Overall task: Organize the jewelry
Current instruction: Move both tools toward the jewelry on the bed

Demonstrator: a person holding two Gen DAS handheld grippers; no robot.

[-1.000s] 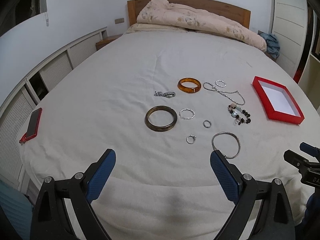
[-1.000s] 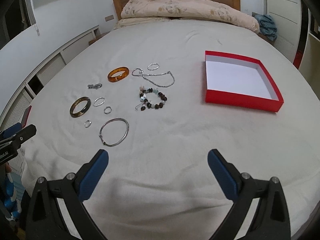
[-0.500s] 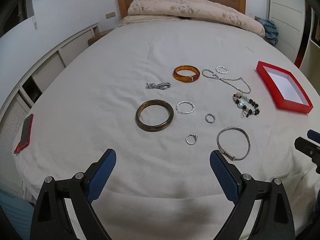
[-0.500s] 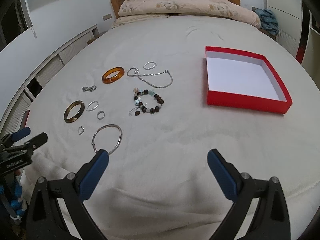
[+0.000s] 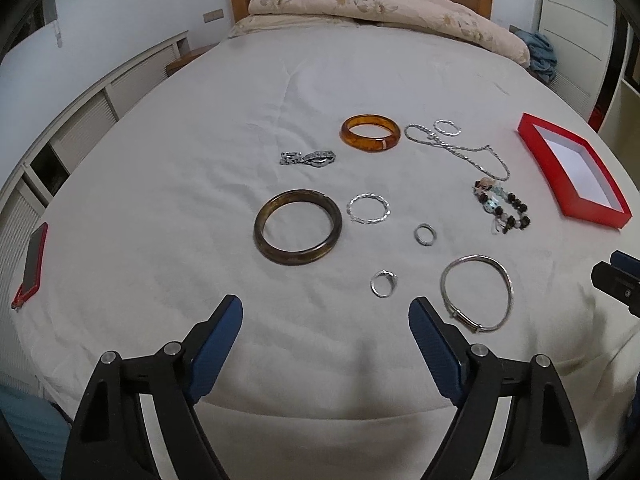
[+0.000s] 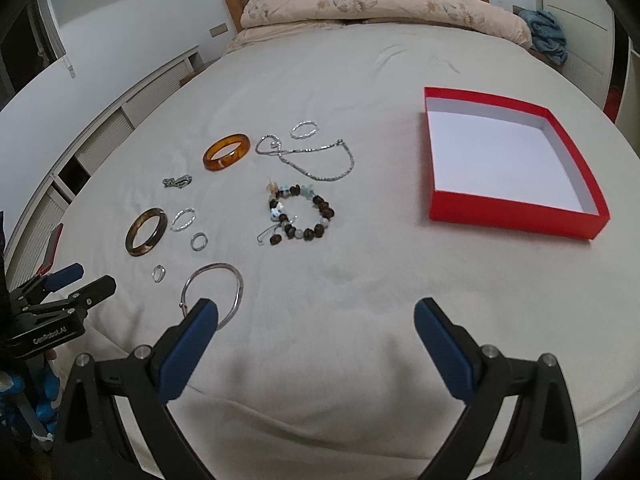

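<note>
Jewelry lies spread on a white bed: a dark brown bangle (image 5: 298,227), an amber bangle (image 5: 370,133), a thin silver bangle (image 5: 477,293) (image 6: 213,292), a beaded bracelet (image 6: 300,216), a silver chain necklace (image 6: 308,158), a small silver ring (image 5: 384,283) and other small rings. An empty red box (image 6: 510,160) sits to the right. My left gripper (image 5: 326,324) is open and empty, just short of the small ring. My right gripper (image 6: 316,320) is open and empty, its left finger (image 6: 188,352) over the silver bangle's near edge.
A red-cased phone (image 5: 34,262) lies at the bed's left edge. A rumpled duvet (image 5: 380,4) and wooden headboard are at the far end. Cabinets line the left wall. The bed's front edge runs just under both grippers.
Both grippers have moved forward and lower toward the jewelry, which looks larger now. The right gripper's left finger now overlaps the silver bangle. Both stay open.
</note>
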